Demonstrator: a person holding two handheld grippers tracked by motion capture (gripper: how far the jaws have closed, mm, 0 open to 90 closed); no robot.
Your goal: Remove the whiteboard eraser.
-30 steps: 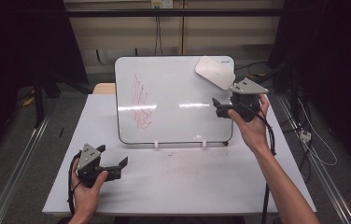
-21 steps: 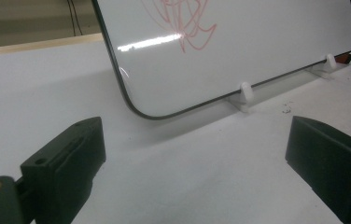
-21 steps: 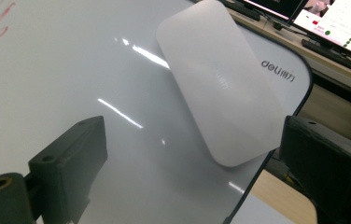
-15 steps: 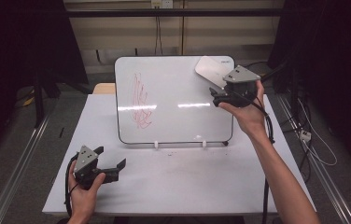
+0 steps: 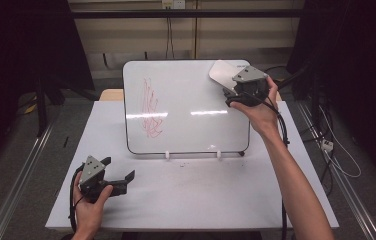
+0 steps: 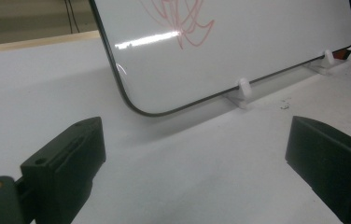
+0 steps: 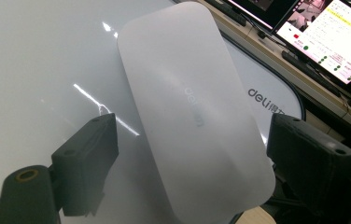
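Observation:
A whiteboard (image 5: pixel 191 115) stands tilted on small white clips at the middle of the white table (image 5: pixel 201 195), with a red scribble (image 5: pixel 150 110) on its left half. A pale oblong eraser (image 5: pixel 222 74) clings to the board's upper right corner. My right gripper (image 5: pixel 230 95) is up against that corner. In the right gripper view the eraser (image 7: pixel 192 107) lies between the two jaws, which have just been closing; a gap still shows at the left jaw. My left gripper (image 5: pixel 120 169) rests open on the table at the front left, nothing between its jaws (image 6: pixel 197 149).
The board's two white clips (image 6: pixel 243 86) stand on the table in front of the left gripper. A lit monitor (image 7: pixel 332 32) sits behind the board. Cables run along the floor to the right of the table (image 5: pixel 336 150).
My right gripper has moved left and slightly up, onto the eraser at the board's top right corner. The left gripper has stayed where it was.

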